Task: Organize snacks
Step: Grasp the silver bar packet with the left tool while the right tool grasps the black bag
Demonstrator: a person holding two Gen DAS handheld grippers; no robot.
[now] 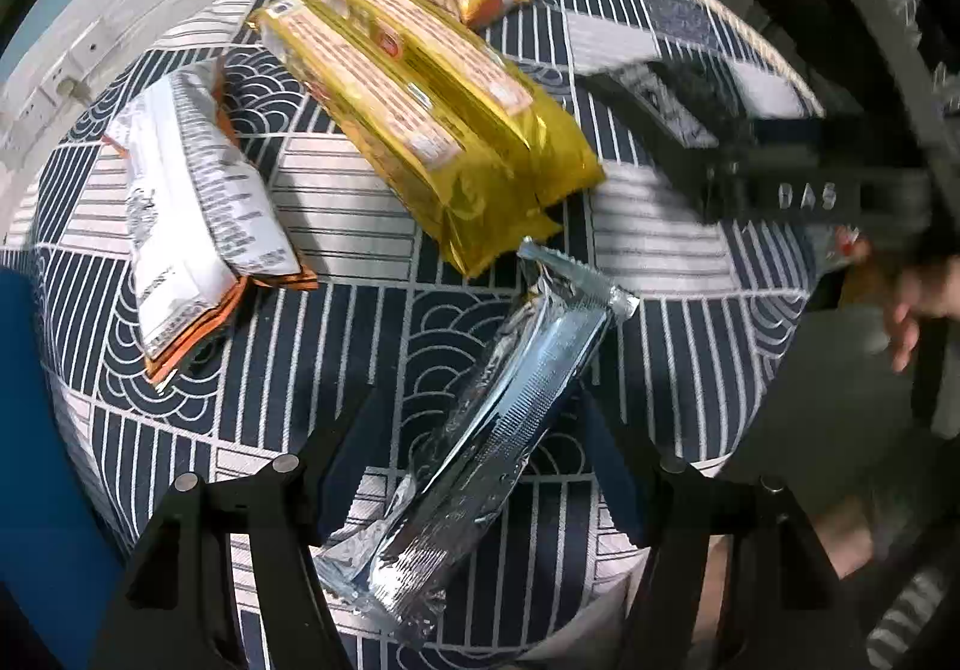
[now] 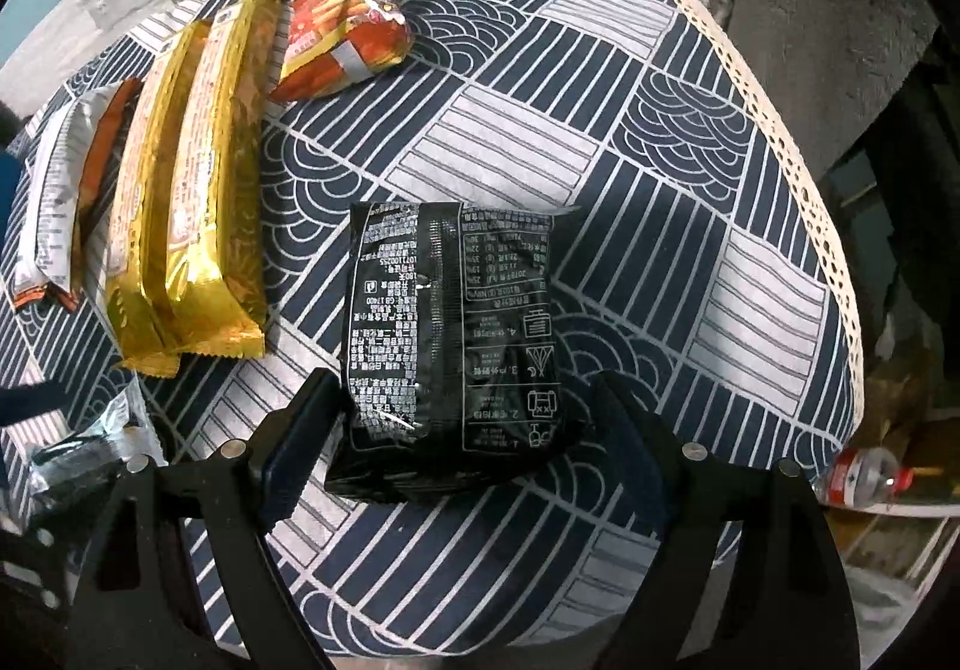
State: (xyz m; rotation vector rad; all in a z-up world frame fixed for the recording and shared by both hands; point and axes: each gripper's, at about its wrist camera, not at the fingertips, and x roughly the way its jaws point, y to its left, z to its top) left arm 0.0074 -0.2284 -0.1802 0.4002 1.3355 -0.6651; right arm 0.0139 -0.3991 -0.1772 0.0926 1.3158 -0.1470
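Meanwhile both grippers' fingers stand apart, left gripper [image 1: 480, 466] straddling silver packet [image 1: 480, 430], right gripper [image 2: 465, 430] straddling black packet [image 2: 456, 346].

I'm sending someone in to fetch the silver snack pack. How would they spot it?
On the round table's navy patterned cloth, look just past the two long gold packs. The silver pack lies between the left gripper's open fingers; it alone is plain shiny foil.

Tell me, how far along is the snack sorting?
Partly done, it seems. The gold packs, white bags and red bag already lie grouped at one side of the table. In hand: the left gripper stands open around the silver pack, the right gripper open around the black bag; neither is pinched yet. Both remain to be placed.
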